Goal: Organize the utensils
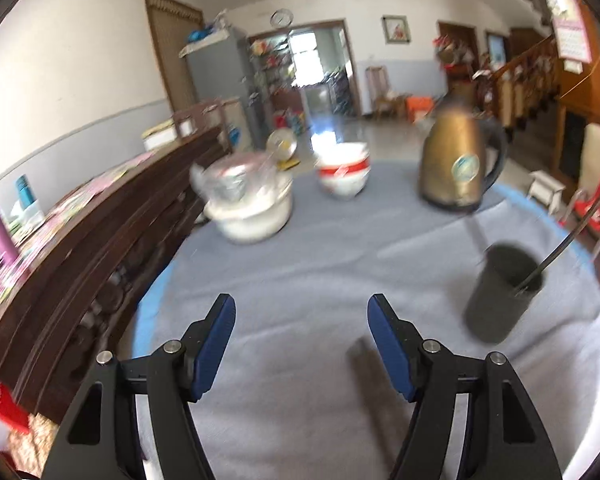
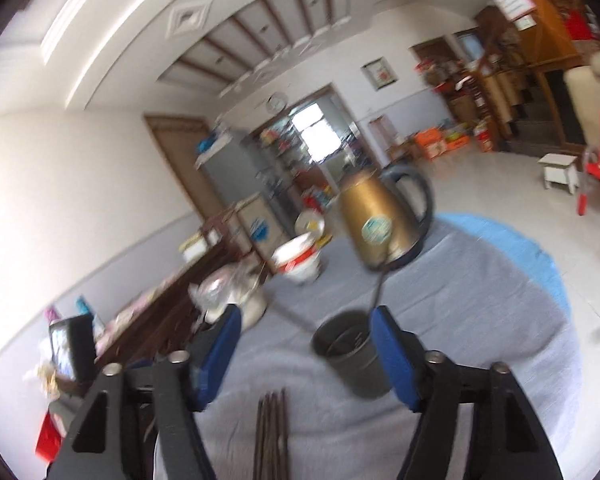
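Progress so far looks like maybe halfway, going by what sits in the cup (image 1: pixel 500 292). That dark cup is my landmark: it stands upright on the grey-clothed worktop (image 1: pixel 320 248), and one thin metal utensil (image 1: pixel 568 240) already leans out of it toward the right edge. Can't tell if it's a spoon or something else, too blurry and the business end is down inside.

What's left: a bundle of dark chopsticks (image 2: pixel 270 432) lies flat on the cloth, just short of the cup on the camera side in the right wrist view. A dark blurry stick (image 1: pixel 370 380) also shows in the left wrist view, nearer than the cup and to its left, probably the same bundle, but I wouldn't swear to it. So my read is that these are waiting their turn for the cup.

Left gripper (image 1: pixel 302 320) has its jaws well apart with nothing between them, just bare cloth. Right gripper (image 2: pixel 306 328) also stands spread, nothing pinched. The cup shows partly between its fingers, right up against the right finger in the picture, though I can't tell whether it touches.

Behind the cup: a gold kettle (image 1: pixel 456 164), a red-and-white bowl (image 1: pixel 344 176) and a white pot (image 1: pixel 248 208), all well apart from it and not part of the job, I'd guess.
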